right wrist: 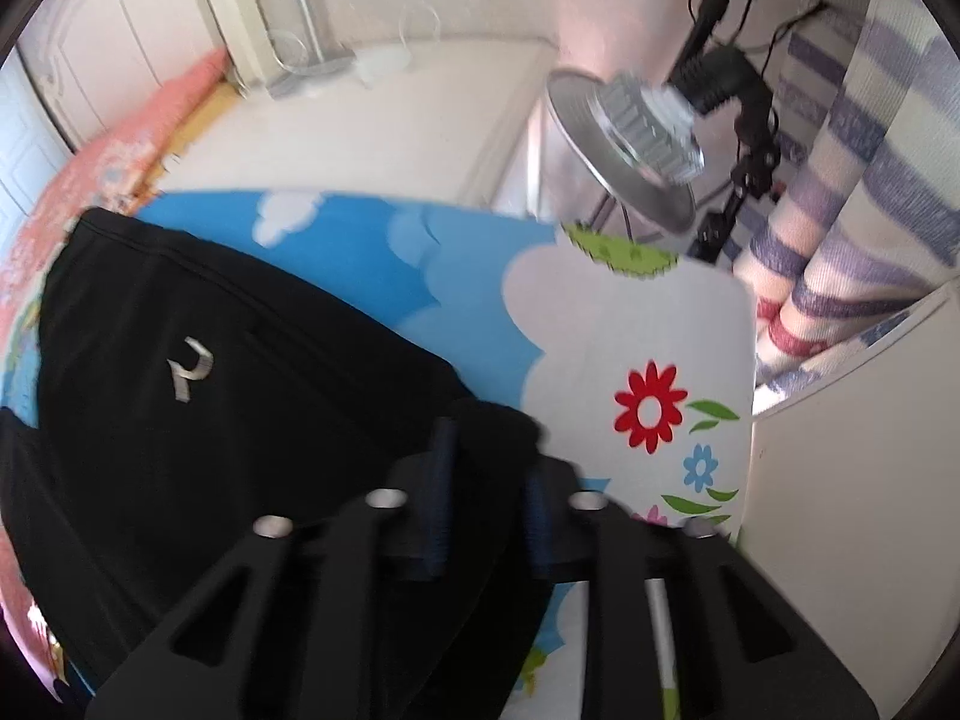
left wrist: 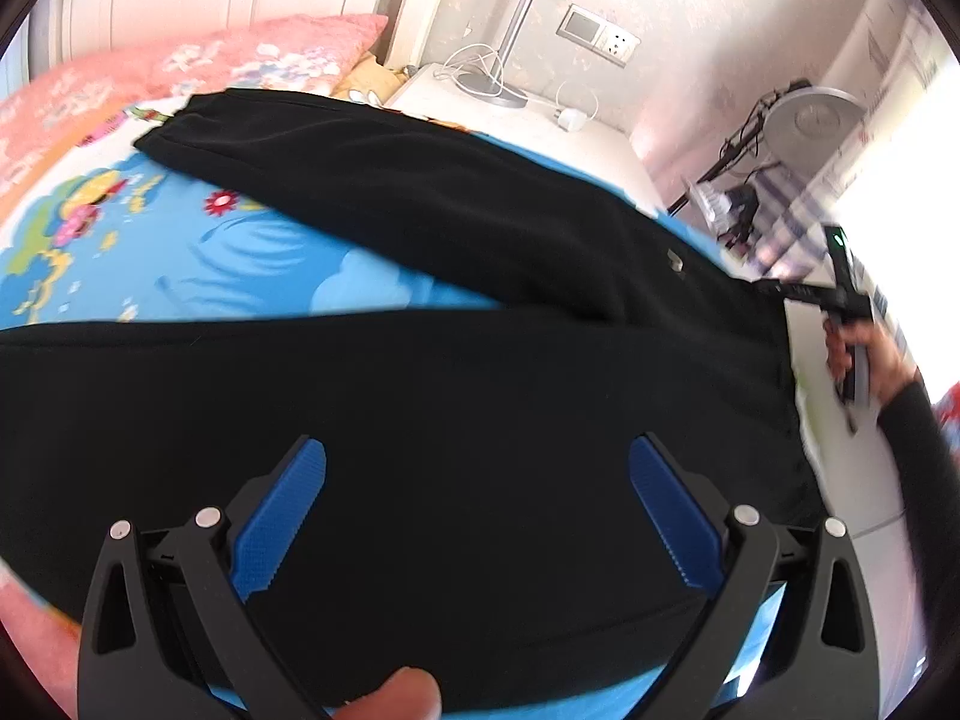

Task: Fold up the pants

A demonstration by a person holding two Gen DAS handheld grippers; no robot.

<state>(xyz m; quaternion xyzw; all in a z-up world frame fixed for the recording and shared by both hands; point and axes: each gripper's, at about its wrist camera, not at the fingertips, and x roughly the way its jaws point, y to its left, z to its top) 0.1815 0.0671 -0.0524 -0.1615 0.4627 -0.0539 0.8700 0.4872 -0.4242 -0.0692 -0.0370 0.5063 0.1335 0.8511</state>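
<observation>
Left gripper (left wrist: 477,462) gapes over black pants (left wrist: 420,396); right gripper (right wrist: 489,468) pinches their edge beside a lamp (right wrist: 624,138).

Two close downward views, shared pants (left wrist: 420,396)

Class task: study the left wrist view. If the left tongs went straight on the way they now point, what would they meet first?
Most likely the black pants: the open left tongs point down at the near leg, nothing between. Depth is hard to judge.
</observation>
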